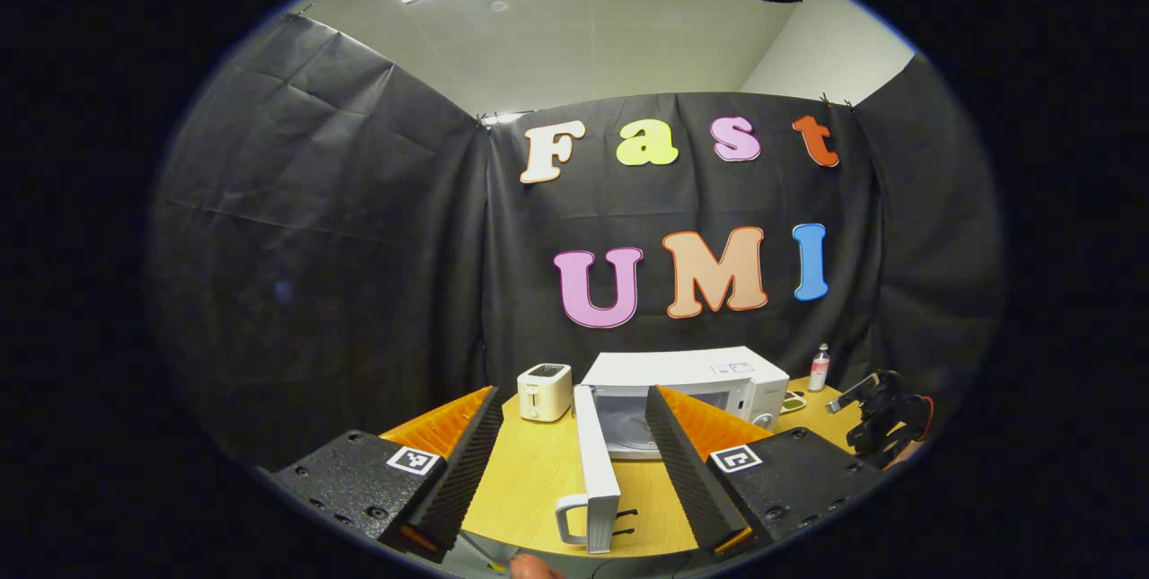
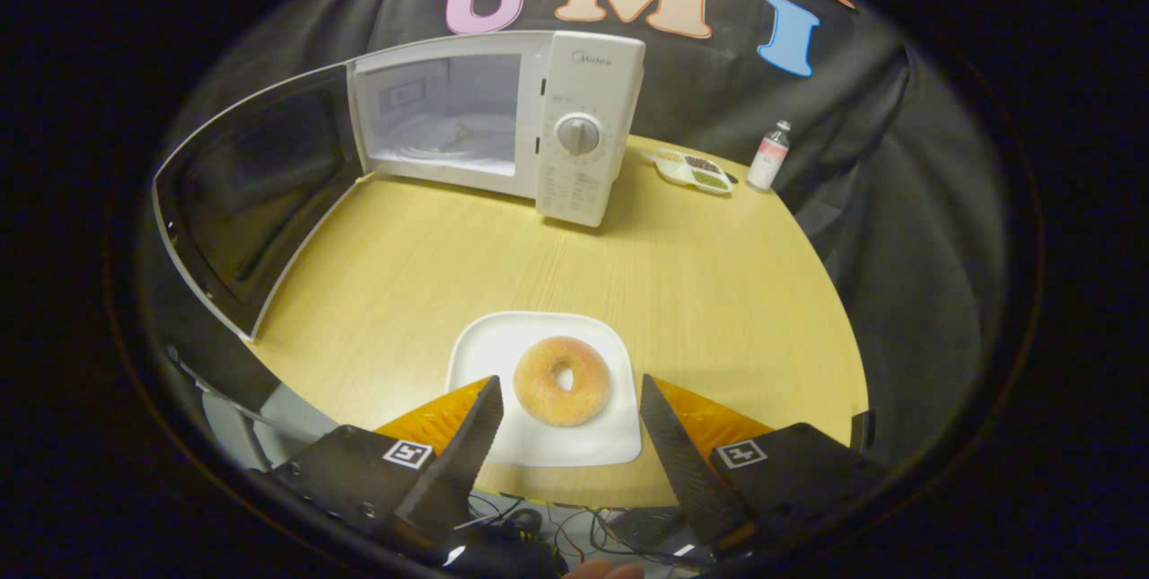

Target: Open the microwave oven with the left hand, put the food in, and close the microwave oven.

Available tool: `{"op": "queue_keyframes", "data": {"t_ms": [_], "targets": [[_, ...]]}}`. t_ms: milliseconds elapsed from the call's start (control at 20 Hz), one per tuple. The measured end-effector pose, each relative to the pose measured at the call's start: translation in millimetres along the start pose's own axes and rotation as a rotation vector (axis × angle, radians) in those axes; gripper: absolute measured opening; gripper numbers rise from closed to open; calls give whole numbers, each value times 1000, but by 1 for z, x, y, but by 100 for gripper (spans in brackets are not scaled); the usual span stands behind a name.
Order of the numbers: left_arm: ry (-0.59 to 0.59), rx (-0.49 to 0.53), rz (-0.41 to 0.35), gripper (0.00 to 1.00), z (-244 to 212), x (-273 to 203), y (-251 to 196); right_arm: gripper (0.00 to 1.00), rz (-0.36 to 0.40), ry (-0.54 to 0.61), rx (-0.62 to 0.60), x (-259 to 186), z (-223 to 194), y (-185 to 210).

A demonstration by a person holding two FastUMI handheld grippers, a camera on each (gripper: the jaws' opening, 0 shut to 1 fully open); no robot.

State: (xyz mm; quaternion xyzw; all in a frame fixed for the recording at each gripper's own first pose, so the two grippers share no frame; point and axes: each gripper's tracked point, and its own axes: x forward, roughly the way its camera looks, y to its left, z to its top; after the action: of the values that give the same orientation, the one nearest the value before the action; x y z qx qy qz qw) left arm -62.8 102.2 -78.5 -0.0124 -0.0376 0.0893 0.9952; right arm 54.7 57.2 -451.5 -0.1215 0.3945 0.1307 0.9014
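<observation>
The white microwave point(image 2: 583, 135) stands at the back of the round wooden table point(image 2: 718, 292), and its door point(image 2: 242, 202) is swung wide to the left, baring an empty cavity point(image 2: 449, 126). A sugared doughnut point(image 2: 562, 380) lies on a white square plate point(image 2: 503, 341) near the table's front edge. My right gripper point(image 2: 567, 399) is open, hovering with one finger on each side of the doughnut and plate, touching neither. In the left gripper view my left gripper point(image 1: 572, 413) is open with nothing between its fingers, back from the door point(image 1: 594, 462) and its handle point(image 1: 572, 521). The right gripper point(image 1: 884, 417) shows at the right, above the table.
A white toaster point(image 1: 544, 390) sits left of the microwave point(image 1: 709, 377). Behind the microwave's right side are a small bottle point(image 2: 768, 155) and a little dish point(image 2: 691, 170) with dark and green contents. Cables point(image 2: 539, 530) hang below the table's front edge.
</observation>
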Motion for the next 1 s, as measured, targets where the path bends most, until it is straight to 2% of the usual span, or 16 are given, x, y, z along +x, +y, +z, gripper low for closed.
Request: {"op": "queue_keyframes", "data": {"t_ms": [250, 700, 750, 800, 900, 950, 1000], "targets": [[0, -2, 10, 94, 4, 2, -5, 98, -9, 42, -5, 19, -5, 0], [3, 7, 38, 94, 7, 2, -4, 98, 27, 99, -12, 40, -20, 11], [5, 8, 40, 94, 6, 2, -4, 94, 37, 102, -7, 40, -21, 13], [5, 6, 39, 94, 6, 3, -5, 96, 36, 107, -4, 41, -20, 13], [8, 5, 32, 94, 5, 4, -8, 80, 51, 117, 10, 42, -21, 14], [9, 2, 19, 94, 5, 4, -12, 76, 55, 119, 13, 42, -21, 14], [4, -2, 6, 94, 8, 5, -18, 81, 61, 124, 11, 41, -20, 14]]}}
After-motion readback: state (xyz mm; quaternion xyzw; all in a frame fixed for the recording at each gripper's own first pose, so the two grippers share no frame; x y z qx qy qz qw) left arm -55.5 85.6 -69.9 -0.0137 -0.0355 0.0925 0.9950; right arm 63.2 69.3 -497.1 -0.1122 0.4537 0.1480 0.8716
